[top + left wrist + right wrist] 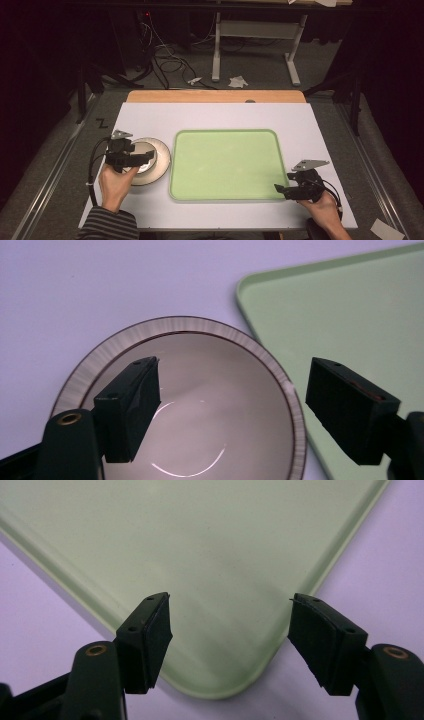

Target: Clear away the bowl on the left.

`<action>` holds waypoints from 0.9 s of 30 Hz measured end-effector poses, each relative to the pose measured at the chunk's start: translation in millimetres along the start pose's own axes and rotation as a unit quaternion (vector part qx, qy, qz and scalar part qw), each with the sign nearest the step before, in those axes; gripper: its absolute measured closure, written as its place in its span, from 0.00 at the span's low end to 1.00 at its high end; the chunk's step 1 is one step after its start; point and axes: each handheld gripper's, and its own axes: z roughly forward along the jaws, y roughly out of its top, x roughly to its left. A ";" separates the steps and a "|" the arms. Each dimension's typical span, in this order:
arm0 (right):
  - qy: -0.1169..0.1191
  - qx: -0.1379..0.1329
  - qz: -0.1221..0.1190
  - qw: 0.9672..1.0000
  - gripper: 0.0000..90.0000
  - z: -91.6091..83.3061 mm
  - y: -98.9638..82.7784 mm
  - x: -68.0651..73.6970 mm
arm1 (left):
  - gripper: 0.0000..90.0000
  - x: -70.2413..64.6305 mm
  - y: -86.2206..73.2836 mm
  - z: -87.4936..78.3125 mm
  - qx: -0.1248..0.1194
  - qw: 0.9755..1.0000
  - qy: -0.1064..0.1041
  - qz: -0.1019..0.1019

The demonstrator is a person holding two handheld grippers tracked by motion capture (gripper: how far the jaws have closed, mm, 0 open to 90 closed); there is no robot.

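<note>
Bowl [200,405] lower edge cut off.

A white table top [150,117] sits over grey floor, where cables [167,62] and paper scraps [238,81] lie.

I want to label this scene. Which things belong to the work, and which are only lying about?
In the work:
- bowl, under the open left gripper
- green tray, near the open right gripper

Lying about:
- cables on the floor
- paper scraps on the floor
</note>
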 end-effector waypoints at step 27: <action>0.006 -0.003 -0.001 1.000 0.40 -0.8 0.0 0.4 | 0.38 48.0 -13.2 8.4 0.040 0.994 0.019 -0.097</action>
